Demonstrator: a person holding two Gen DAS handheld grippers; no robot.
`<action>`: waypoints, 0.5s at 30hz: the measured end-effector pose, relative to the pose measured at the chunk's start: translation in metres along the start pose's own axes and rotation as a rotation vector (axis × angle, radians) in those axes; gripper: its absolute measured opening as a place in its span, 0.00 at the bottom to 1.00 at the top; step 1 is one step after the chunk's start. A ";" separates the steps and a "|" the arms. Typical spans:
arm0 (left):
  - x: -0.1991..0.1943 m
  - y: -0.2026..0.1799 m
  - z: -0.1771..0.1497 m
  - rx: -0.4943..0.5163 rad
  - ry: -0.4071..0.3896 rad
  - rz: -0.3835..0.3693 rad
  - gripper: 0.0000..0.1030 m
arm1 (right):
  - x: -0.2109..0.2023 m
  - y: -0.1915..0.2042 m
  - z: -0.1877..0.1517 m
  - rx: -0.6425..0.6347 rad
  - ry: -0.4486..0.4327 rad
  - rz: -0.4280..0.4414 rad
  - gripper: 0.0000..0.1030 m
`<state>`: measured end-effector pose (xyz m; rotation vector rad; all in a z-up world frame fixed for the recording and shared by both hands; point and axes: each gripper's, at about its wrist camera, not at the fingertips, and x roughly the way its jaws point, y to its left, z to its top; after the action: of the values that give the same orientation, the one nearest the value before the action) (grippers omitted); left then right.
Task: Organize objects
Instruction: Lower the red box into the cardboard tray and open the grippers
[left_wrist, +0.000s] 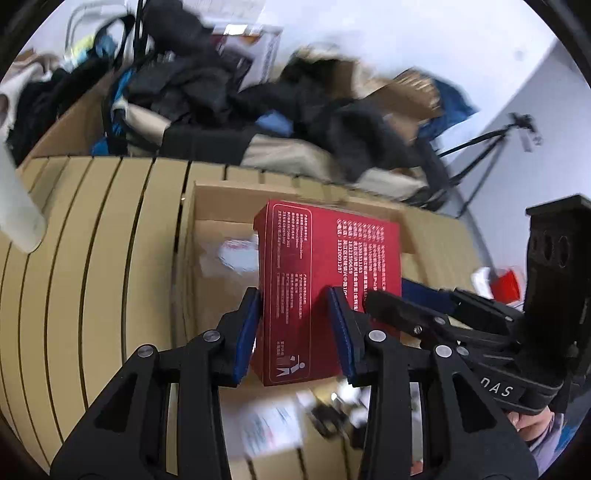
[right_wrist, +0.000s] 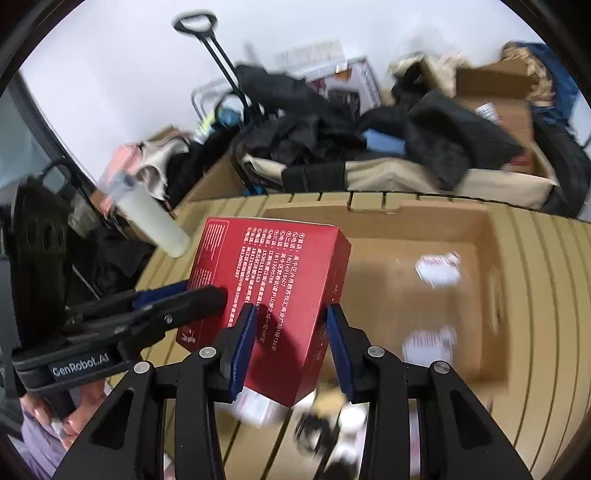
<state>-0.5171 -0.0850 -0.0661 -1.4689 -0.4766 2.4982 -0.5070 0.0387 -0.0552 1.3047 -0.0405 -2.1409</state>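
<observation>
Left wrist view shows the slatted tan tabletop (left_wrist: 92, 258) with an open brown cardboard box (left_wrist: 369, 206) near its far edge. Above that box I hold a flat red printed carton (left_wrist: 332, 277), my left gripper (left_wrist: 295, 332) and right gripper (right_wrist: 288, 347) each clamped on one end.

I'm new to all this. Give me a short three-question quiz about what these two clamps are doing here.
1. True or false: only one gripper holds the red box.
2. What lies open behind the box: A) a cardboard box, B) a drawer, C) a sink?
3. Fill in: the gripper pads are coloured ____.

Key: 1 false: the left gripper and the right gripper both clamp it. 2 A. 3 blue.
</observation>
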 end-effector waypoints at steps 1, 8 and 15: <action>0.020 0.007 0.013 -0.013 0.025 0.043 0.33 | 0.022 -0.005 0.013 -0.002 0.027 -0.009 0.40; 0.074 0.028 0.037 0.037 0.067 0.233 0.35 | 0.123 -0.025 0.041 0.027 0.156 -0.069 0.37; -0.009 0.004 0.028 0.075 -0.020 0.278 0.81 | 0.053 -0.023 0.038 -0.038 0.087 -0.107 0.54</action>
<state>-0.5373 -0.0963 -0.0480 -1.5783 -0.1892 2.7079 -0.5661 0.0189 -0.0851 1.4052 0.1078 -2.1598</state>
